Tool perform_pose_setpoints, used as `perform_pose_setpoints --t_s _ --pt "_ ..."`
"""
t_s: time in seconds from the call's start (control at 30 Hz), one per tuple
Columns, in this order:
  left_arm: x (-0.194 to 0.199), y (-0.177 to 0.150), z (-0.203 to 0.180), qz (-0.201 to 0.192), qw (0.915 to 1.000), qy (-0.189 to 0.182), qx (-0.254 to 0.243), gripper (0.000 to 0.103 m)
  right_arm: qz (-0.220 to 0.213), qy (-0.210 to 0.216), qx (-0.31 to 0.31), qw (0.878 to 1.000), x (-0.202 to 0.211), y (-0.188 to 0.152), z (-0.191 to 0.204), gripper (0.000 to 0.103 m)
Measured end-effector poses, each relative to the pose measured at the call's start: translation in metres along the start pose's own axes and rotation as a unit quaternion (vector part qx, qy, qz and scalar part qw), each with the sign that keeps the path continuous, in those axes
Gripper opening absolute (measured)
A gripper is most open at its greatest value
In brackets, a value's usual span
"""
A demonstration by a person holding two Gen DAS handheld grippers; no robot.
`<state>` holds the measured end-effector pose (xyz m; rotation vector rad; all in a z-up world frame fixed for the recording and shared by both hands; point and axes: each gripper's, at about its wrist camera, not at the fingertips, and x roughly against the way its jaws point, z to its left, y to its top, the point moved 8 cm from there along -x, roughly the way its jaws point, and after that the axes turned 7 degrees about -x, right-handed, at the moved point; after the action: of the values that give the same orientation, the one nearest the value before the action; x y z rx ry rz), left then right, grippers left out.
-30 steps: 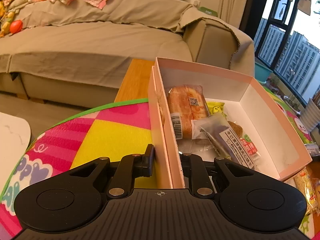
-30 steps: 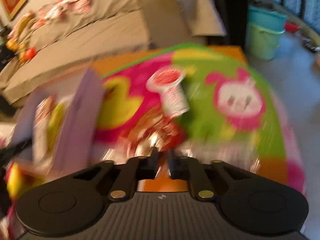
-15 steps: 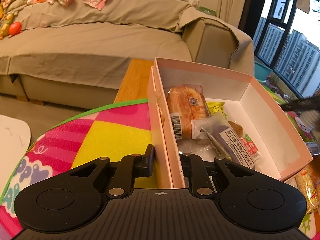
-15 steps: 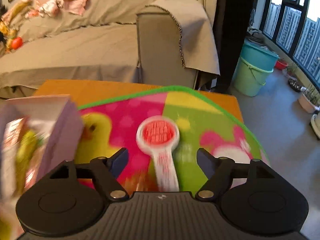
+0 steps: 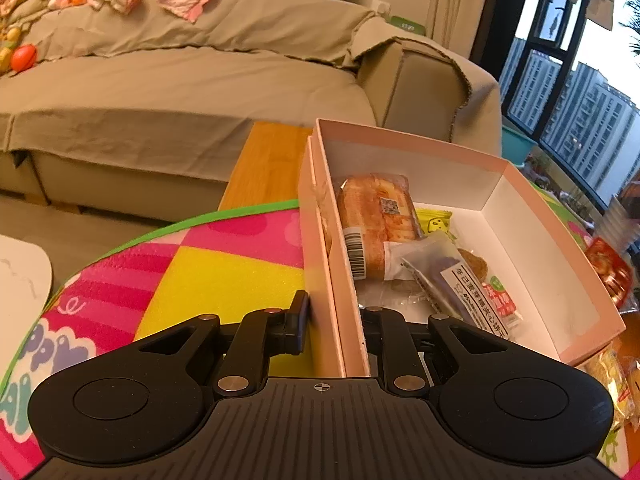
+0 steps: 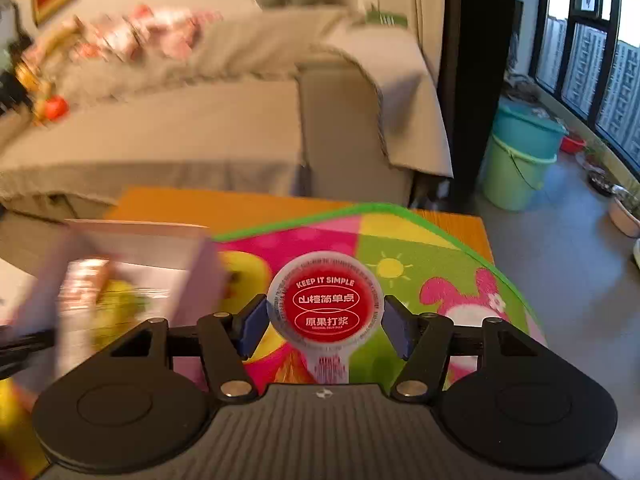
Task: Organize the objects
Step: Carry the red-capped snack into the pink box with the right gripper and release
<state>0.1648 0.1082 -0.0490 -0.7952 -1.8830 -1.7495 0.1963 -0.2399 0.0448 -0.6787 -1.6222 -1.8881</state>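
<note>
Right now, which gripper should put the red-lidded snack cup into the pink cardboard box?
Right. The right gripper already has the red-lidded snack cup between its closing jaws; the left gripper is shut on the pink cardboard box wall, steadying it.

Each camera sat just behind its tool, looked forward and downward along it, close over the surface, both views shared the pink box (image 5: 532,216), colourful mat (image 6: 448,264), sofa (image 5: 200,92) beyond.

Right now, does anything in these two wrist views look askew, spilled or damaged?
Nothing stands out. The pink cardboard box sits upright with its wall clamped by the left gripper; the right gripper is closing around the red-lidded snack cup, which looks intact.
</note>
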Motion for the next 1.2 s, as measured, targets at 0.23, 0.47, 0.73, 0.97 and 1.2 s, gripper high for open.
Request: perform_pose_setpoints --t_s 0.23,0.47,0.73,0.97,1.2 --pt "-0.001 0.000 -0.001 0.000 1.0000 0.003 0.004 0.019 -0.044 0.060 0.010 0.997 0.117 -0.030 0.031 0.061" --pt "0.000 -0.001 -0.002 -0.003 1.0000 0.005 -0.002 0.019 0.001 0.109 0.021 0.994 0.145 -0.075 0.063 0.061" --pt "0.000 -0.001 -0.002 -0.002 1.0000 0.004 -0.005 0.019 0.128 0.086 0.008 0.988 0.087 -0.157 0.083 0.061" --pt "0.001 -0.001 -0.002 -0.003 1.0000 0.003 -0.001 0.019 0.100 0.044 0.087 0.990 0.075 -0.166 0.094 0.073" --pt "0.001 -0.002 -0.004 -0.001 0.9999 0.006 -0.009 0.019 0.091 0.025 0.091 0.991 0.050 -0.167 0.089 0.076"
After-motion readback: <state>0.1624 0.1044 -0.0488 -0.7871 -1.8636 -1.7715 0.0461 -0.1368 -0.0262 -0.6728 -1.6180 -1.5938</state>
